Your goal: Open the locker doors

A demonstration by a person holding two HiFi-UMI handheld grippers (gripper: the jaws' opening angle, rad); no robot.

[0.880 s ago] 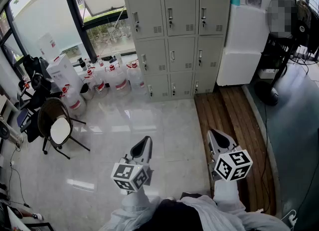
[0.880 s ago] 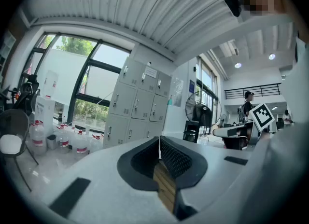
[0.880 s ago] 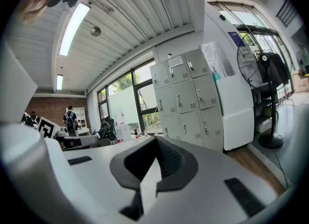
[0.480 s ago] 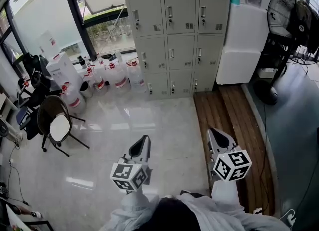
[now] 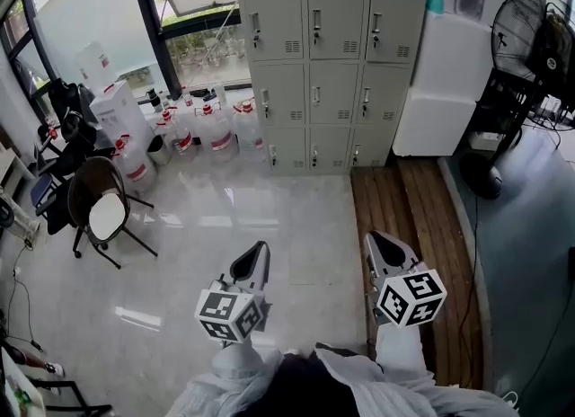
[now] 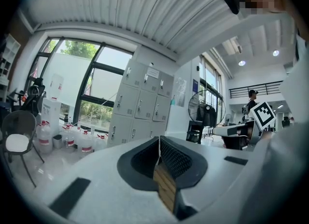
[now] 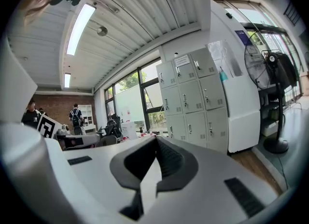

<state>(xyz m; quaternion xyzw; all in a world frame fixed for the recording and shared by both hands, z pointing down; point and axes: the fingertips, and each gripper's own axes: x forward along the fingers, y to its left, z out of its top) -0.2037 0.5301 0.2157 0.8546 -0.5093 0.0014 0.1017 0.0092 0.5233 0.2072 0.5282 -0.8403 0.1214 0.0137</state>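
Observation:
A bank of grey lockers (image 5: 328,56) stands against the far wall, all its doors closed, each with a small handle; it also shows as the lockers (image 6: 142,107) and the lockers (image 7: 193,100) in the gripper views. My left gripper (image 5: 260,252) hovers over the tiled floor well short of the lockers, jaws shut with nothing between them. My right gripper (image 5: 379,241) is held beside it at the edge of the wooden strip, jaws shut and empty. Both point toward the lockers.
Water jugs (image 5: 211,132) and a white box (image 5: 121,114) line the window at the left. A black chair (image 5: 99,213) stands on the floor at left. A white cabinet (image 5: 445,83) and a standing fan (image 5: 530,38) are to the right of the lockers. Wooden planks (image 5: 422,226) run along the right.
The view has shifted a little nearer to the lockers and both grippers have moved slightly forward. Jaws stay shut.

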